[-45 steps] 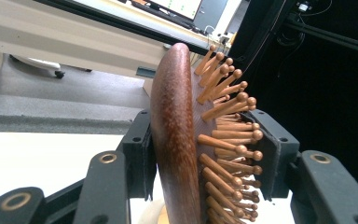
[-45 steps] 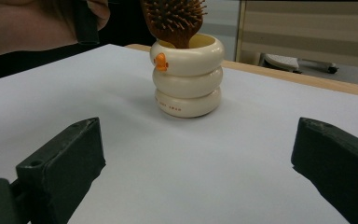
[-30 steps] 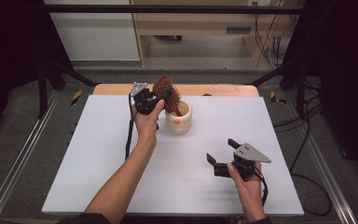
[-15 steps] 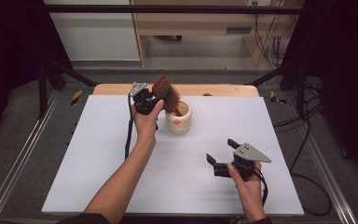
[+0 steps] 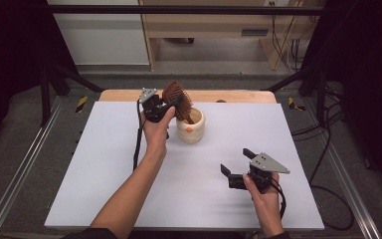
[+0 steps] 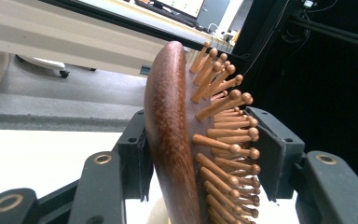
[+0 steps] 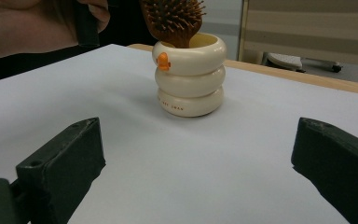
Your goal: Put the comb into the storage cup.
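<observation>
The dark reddish-brown wooden hairbrush with rounded wooden pegs [image 5: 175, 94] stands handle-down in the cream ceramic cup shaped like three stacked rings with a small orange mark on its side [image 5: 191, 127]. Its long axis runs close to upright, leaning a little toward the left side of the high view, with the oval head at the top, above the cup's rim. In the left gripper view the smooth curved back of the head faces left and the pegs bristle to the right.

The left gripper [image 5: 165, 106] has the brush head between its two black jaws: one pad lies at the smooth back, the other at the peg tips. The jaws have just been easing apart, and whether the pads press on the brush I cannot tell.

The cup sits on the white table top [image 5: 104, 164], toward its far middle, in front of a strip of pale wooden edge [image 5: 238, 96].

The right gripper [image 5: 235, 170] is held low over the near right part of the table, well apart from the cup, its jaws spread wide with nothing between them, pointing toward the cup.
</observation>
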A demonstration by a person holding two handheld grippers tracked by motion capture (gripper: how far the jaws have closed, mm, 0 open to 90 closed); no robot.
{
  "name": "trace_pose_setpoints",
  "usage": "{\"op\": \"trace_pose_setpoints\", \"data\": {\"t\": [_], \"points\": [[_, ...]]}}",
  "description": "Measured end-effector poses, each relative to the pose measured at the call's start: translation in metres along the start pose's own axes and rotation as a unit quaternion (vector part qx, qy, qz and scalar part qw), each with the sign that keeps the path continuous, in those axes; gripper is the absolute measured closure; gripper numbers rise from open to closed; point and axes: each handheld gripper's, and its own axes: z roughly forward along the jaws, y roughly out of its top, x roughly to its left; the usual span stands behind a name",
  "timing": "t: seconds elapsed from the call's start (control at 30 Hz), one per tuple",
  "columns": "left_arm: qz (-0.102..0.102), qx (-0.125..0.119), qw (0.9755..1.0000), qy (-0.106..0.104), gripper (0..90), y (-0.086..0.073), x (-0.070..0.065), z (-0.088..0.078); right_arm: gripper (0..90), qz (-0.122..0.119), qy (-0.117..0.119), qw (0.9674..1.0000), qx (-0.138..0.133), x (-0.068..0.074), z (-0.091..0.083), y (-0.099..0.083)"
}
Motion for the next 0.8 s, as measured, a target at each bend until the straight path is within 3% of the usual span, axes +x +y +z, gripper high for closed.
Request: {"op": "trace_pose_setpoints", "data": {"t": [0.8], "points": [[0.007, 0.000, 1.0000, 0.005, 42.1, -0.0009, 0.0011, -0.0004, 2.7, 0.000, 0.004, 1.0000, 0.005, 0.0002, 0.0014, -0.0008]]}}
